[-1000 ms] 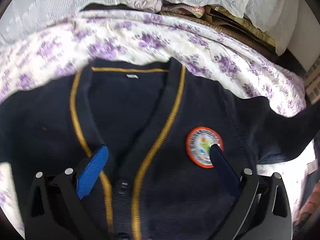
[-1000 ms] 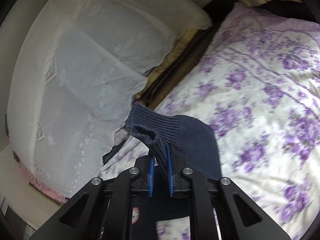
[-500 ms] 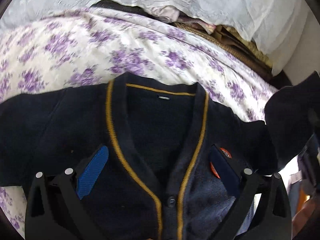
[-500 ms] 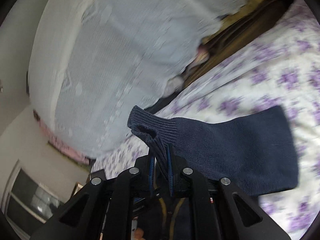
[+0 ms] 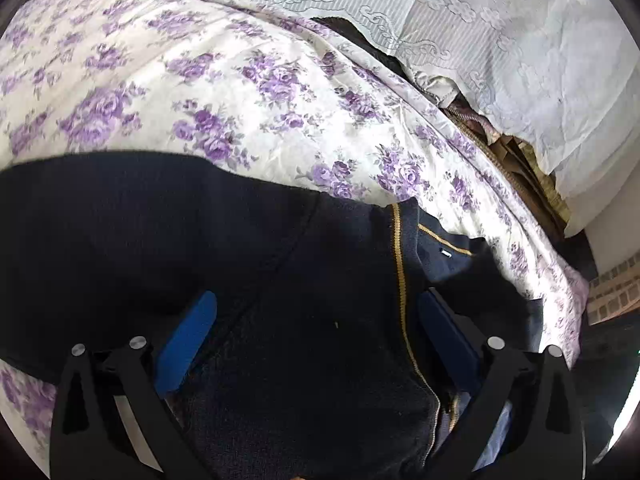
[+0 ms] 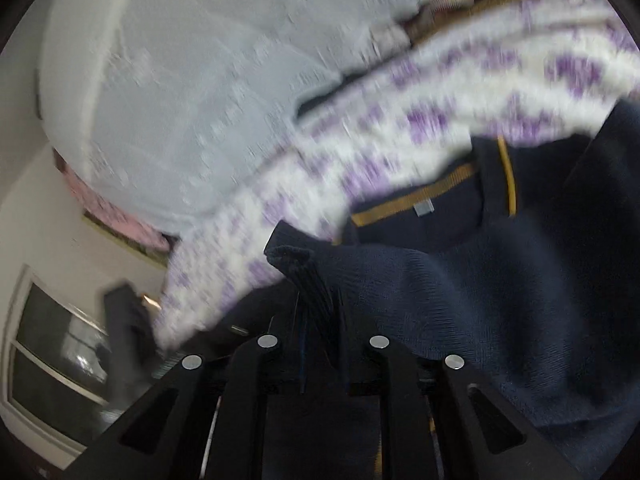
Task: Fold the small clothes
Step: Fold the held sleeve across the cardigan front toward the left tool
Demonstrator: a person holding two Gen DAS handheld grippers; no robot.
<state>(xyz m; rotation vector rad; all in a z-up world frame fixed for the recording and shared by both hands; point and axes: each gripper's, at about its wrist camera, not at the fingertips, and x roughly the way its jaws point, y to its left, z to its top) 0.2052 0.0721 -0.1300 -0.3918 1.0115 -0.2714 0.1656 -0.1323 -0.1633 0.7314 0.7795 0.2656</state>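
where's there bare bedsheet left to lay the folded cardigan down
The widest bare stretch of floral sheet lies beyond the navy cardigan, bordered at the back by the white lace cover. A narrower strip runs along the right, beside the collar. The near side is crowded: the cardigan spreads under the open left gripper, and the right gripper pinches its sleeve cuff.
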